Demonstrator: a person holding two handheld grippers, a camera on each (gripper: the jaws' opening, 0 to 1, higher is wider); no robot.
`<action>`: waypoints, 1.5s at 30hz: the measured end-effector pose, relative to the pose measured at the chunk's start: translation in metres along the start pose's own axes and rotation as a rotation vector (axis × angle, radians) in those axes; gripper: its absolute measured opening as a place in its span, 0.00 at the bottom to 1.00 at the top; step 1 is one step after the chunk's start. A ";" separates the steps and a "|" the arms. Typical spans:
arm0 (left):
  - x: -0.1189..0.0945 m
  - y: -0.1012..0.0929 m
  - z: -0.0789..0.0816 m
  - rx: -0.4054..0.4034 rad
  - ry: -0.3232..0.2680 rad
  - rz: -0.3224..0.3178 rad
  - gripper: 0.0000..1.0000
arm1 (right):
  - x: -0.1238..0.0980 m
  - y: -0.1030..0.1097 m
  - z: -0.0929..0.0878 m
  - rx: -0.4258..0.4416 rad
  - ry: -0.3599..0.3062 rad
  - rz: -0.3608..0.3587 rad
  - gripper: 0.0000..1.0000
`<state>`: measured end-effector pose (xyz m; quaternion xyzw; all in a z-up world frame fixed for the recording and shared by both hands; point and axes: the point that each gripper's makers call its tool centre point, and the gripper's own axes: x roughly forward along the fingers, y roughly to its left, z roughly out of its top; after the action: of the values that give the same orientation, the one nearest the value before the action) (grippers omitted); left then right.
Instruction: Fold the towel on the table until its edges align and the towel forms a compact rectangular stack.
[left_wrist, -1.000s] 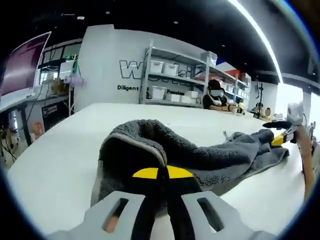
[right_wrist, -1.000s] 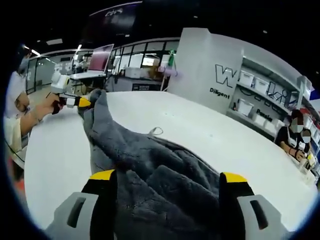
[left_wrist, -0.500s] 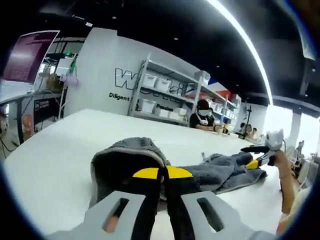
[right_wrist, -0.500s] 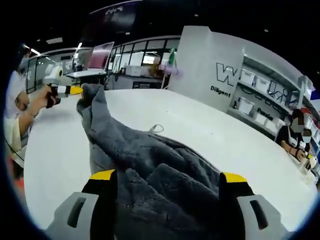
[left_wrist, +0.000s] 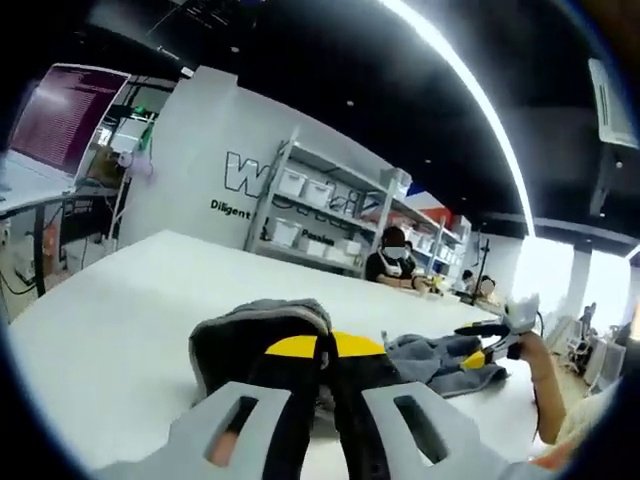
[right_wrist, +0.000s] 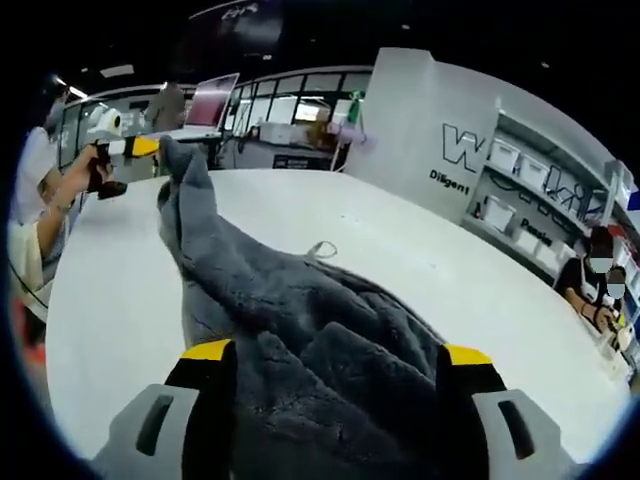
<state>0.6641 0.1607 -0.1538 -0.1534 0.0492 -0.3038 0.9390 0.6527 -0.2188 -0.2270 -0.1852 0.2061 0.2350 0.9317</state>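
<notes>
White table (right_wrist: 120, 300) in an open workshop—left hand-held gripper (left_wrist: 325, 345) clamped on a corner of the grey towel (right_wrist: 300, 330), right hand-held gripper (right_wrist: 335, 355) spread wide, astride its rumpled bulk—folding barely begun.

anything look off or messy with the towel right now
Nothing damaged or spilled. The grey fleece towel is just rumpled, not squared: one end is pinched and lifted by the left gripper, the rest lies bunched on the white table between the open right gripper tips.
</notes>
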 end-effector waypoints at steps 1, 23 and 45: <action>-0.002 -0.001 -0.001 0.006 0.001 0.000 0.02 | 0.000 0.000 0.000 -0.002 0.001 0.001 0.83; -0.037 -0.038 0.024 0.034 -0.086 -0.049 0.02 | -0.003 0.098 0.039 -0.037 -0.191 0.450 0.43; -0.041 -0.051 0.027 0.043 -0.096 -0.074 0.02 | 0.025 0.101 0.010 -0.059 -0.041 0.417 0.53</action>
<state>0.6072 0.1528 -0.1124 -0.1491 -0.0080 -0.3316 0.9315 0.6241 -0.1224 -0.2557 -0.1610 0.2139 0.4327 0.8609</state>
